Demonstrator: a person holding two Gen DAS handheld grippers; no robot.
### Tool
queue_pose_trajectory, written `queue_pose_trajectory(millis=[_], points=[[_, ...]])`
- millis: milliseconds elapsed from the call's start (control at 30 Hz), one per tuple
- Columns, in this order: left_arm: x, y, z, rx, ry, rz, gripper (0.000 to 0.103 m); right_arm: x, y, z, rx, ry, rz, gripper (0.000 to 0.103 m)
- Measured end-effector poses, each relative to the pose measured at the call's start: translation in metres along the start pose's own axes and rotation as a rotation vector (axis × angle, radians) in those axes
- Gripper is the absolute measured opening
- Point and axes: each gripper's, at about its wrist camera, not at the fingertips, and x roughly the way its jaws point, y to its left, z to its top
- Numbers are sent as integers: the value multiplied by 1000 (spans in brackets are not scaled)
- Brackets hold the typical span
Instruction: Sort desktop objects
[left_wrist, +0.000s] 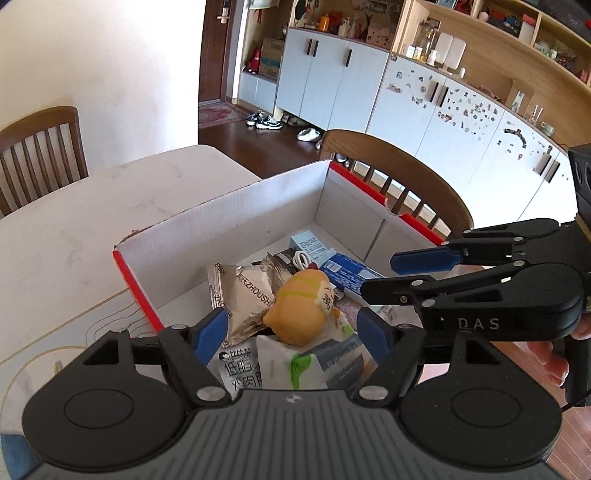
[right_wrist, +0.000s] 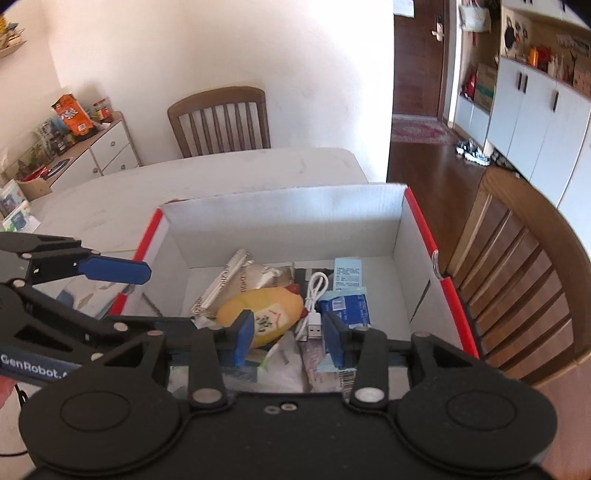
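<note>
The left gripper (left_wrist: 291, 332) stands with its blue-padded jaws spread wide and nothing between them, poised over the near end of a red-edged white cardboard box (left_wrist: 221, 210). Below it lies a white packet (left_wrist: 240, 369) printed with Chinese characters, and at 1 o'clock from that a pouch (left_wrist: 332, 363) with a green splash and grey panel. Just past the fingertips, at 12 o'clock, rests a yellow plush toy (left_wrist: 299, 310) on a silver snack bag (left_wrist: 240, 291) reading "ZHOUSHI".

The right gripper (right_wrist: 290, 338) is also parted and empty; the toy (right_wrist: 262, 314) sits at its 11 o'clock, overlapping the left pad in view. "DAS" is lettered on its side in the left view, "GenRobot" on the left gripper's side in the right view.

Farther in, at 12 o'clock, a white USB cable (right_wrist: 314, 302) lies beside a dark blue pack (right_wrist: 347, 308); beyond it is a pale blue box (right_wrist: 347, 273) with fine print too small to read. The cardboard box stands on a pale table (right_wrist: 221, 173), a wooden chair (right_wrist: 221, 122) behind.
</note>
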Motion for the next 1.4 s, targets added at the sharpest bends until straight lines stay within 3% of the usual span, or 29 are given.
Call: queue_pose_trajectory(millis=[167,233,367,500,567,1167,1400], points=[[-13,-1,-6,19,-28,0,76,-14,9,-3,-10,-24,1,48],[-19,-2,-9,26,-38,-2,83,-20,12,-5,-15,-37,-2,54],[-25,-2,-13,20,-48,2,86,-28,17,-11,-20,-60,-23,65],[-30,2,-19,1,-49,6,100,-36,17,-16,-16,-82,-36,80],[-34,4,-21,-8,-54,8,103,-40,16,-19,-10,-96,-41,84],[-64,7,-44,-42,-67,37,103,-67,39,-54,0,-126,-48,88],[-70,3,-51,-2,-90,75,103,-68,41,-59,38,-129,-50,88]])
